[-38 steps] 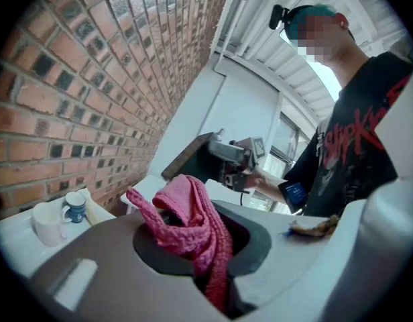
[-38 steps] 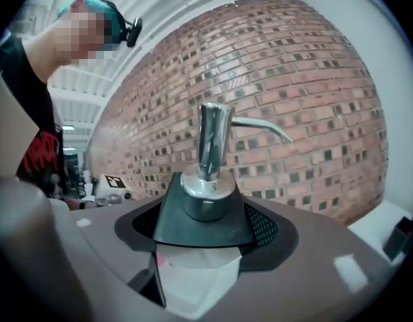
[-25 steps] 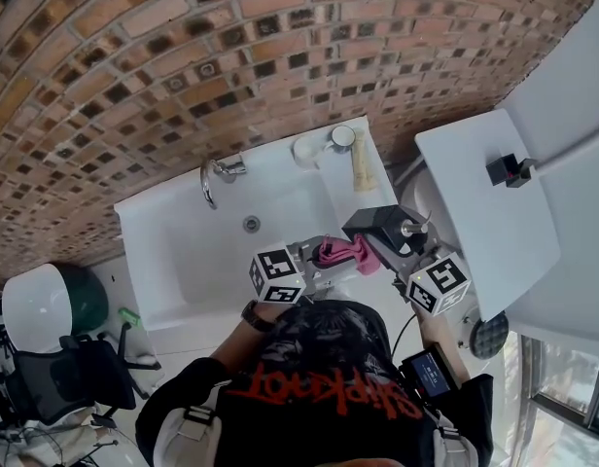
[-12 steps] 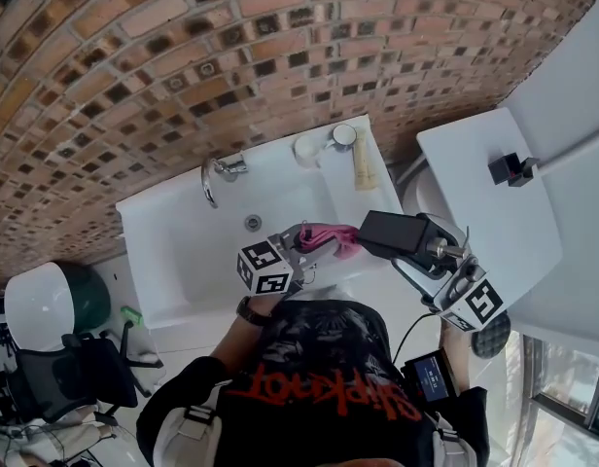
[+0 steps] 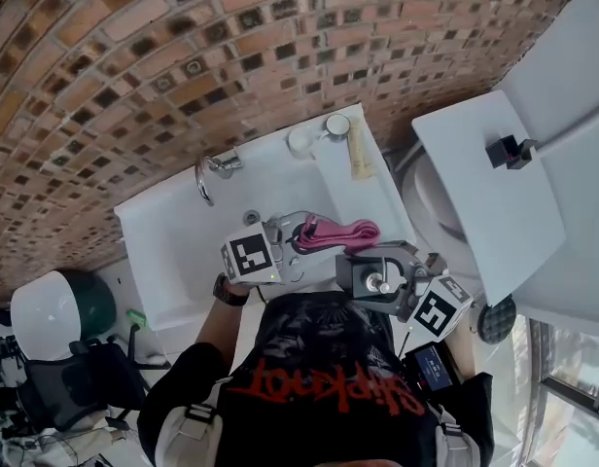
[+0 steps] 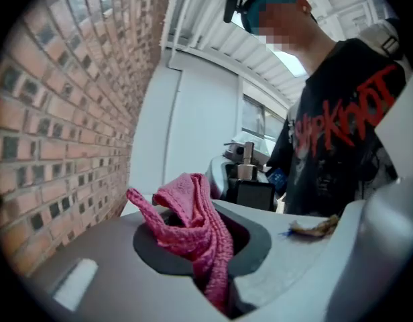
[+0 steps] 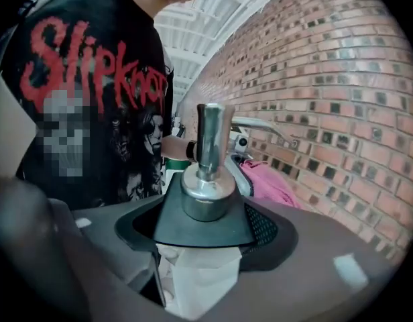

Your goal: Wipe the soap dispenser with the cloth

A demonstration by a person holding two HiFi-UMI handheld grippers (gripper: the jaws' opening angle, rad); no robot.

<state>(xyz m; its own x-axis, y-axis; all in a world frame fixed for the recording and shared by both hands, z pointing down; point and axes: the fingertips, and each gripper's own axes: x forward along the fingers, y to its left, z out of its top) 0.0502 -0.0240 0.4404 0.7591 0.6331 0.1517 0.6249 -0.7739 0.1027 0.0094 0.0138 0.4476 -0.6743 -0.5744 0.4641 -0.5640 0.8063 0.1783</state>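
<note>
1. Head view shows what has changed: a moment ago your right gripper (image 5: 389, 269) held the soap dispenser (image 5: 363, 278) out to the right of the cloth (image 5: 334, 232), lying on its side. Now you have pulled it back close to your body, and its metal pump (image 5: 384, 282) faces up toward the head camera.
2. Your left gripper (image 5: 292, 241) has moved a little up the picture, and the cloth now trails to the right, just beyond the dispenser. The two are near, but I see no contact between them.
3. For the task, I judge that this turn presents the top and the pump for wiping. No stroke on this face is made yet.
4. Left jaws are closed on a fold of the pink cloth, and the loose rest hangs over them in the left gripper view.
5. Right jaws stand wide, but they are not empty: they clamp the square dark body of the dispenser from both sides, with the pump rising between them in the right gripper view.
6. Your left forearm reaches over the front of the sink (image 5: 173, 241), with its gripper about level and pointing to the right.
7. Your right gripper points up-left in the picture, toward the cloth, and tilts a little downward.
</note>
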